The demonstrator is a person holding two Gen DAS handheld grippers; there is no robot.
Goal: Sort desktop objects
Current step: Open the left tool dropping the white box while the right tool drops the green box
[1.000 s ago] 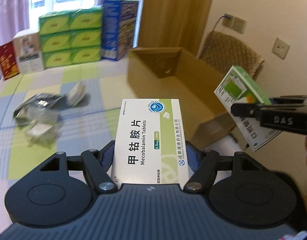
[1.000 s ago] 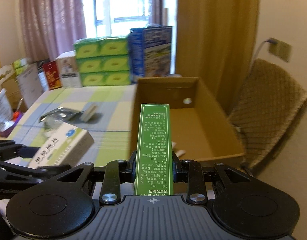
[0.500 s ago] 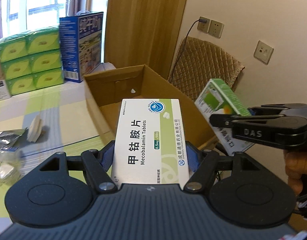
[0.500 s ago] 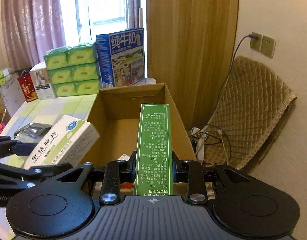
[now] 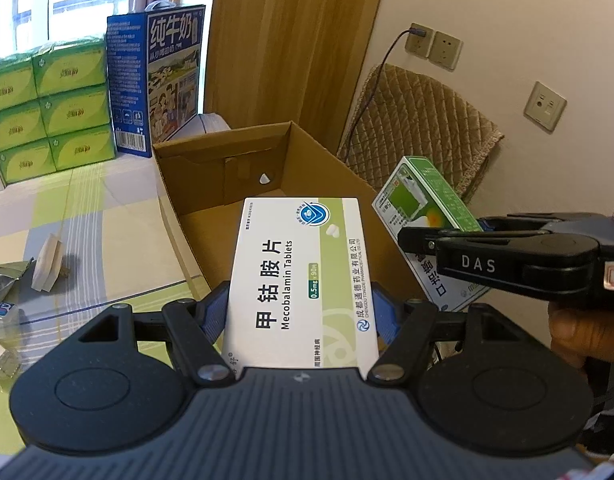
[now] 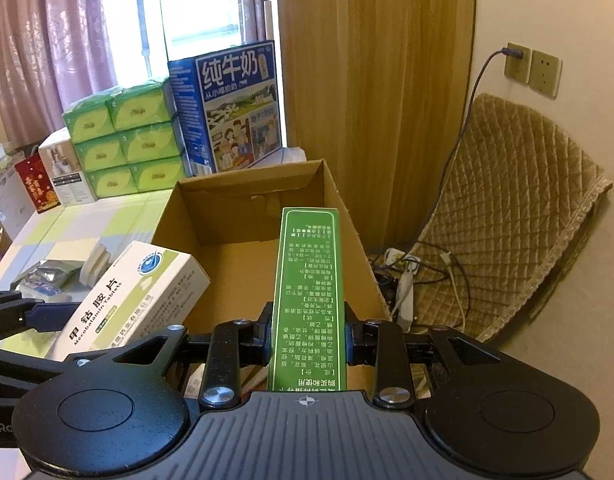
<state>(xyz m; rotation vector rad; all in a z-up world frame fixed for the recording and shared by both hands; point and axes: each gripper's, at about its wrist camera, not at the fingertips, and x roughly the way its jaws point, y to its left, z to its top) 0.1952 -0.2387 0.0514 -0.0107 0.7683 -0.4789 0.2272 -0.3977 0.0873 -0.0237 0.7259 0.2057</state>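
My left gripper (image 5: 301, 312) is shut on a white and green Mecobalamin tablet box (image 5: 301, 280), held flat above the near part of an open cardboard box (image 5: 223, 152). The same tablet box (image 6: 135, 296) shows at the left of the right wrist view. My right gripper (image 6: 309, 336) is shut on a narrow green medicine box (image 6: 309, 296), held on edge over the cardboard box (image 6: 247, 188). That green box (image 5: 423, 204) and the right gripper (image 5: 419, 240) appear at the right of the left wrist view.
Stacked green tissue packs (image 5: 47, 112) and a blue milk carton (image 5: 159, 76) stand behind the cardboard box. A white plug adapter (image 5: 47, 264) and foil packets (image 5: 3, 280) lie on the checked tablecloth. A quilted chair (image 6: 507, 208) and a power strip (image 6: 403, 292) are on the right.
Both grippers have carried their boxes rightward and closer to the cardboard box, which now fills the middle of both views. Both grips are unchanged.
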